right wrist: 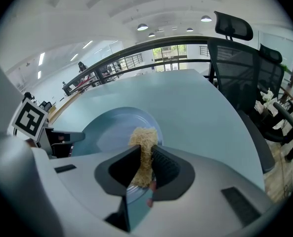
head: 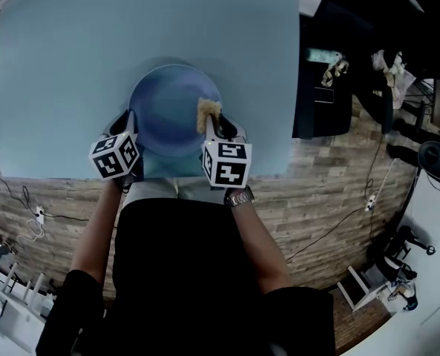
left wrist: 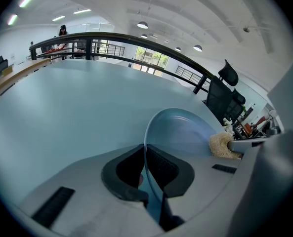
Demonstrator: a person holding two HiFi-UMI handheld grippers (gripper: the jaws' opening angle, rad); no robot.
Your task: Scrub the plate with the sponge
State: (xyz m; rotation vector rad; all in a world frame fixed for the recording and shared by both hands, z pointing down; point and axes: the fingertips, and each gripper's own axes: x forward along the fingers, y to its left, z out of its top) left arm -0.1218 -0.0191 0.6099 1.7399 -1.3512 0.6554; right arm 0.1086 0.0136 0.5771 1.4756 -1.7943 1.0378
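Scrubbing sponge [right wrist: 144,139]: tan, coarse and fibrous; pinched upright in the right gripper [right wrist: 146,168], with its free end at the right edge of the plate [head: 168,113].
Plate: round, pale blue, shallow raised rim; sits at the near edge of the table [head: 71,65], in front of the person.
Right gripper: jaws clenched on the sponge.
Left gripper [left wrist: 145,169]: jaws clamped on the plate's left rim.
Table: pale blue top.
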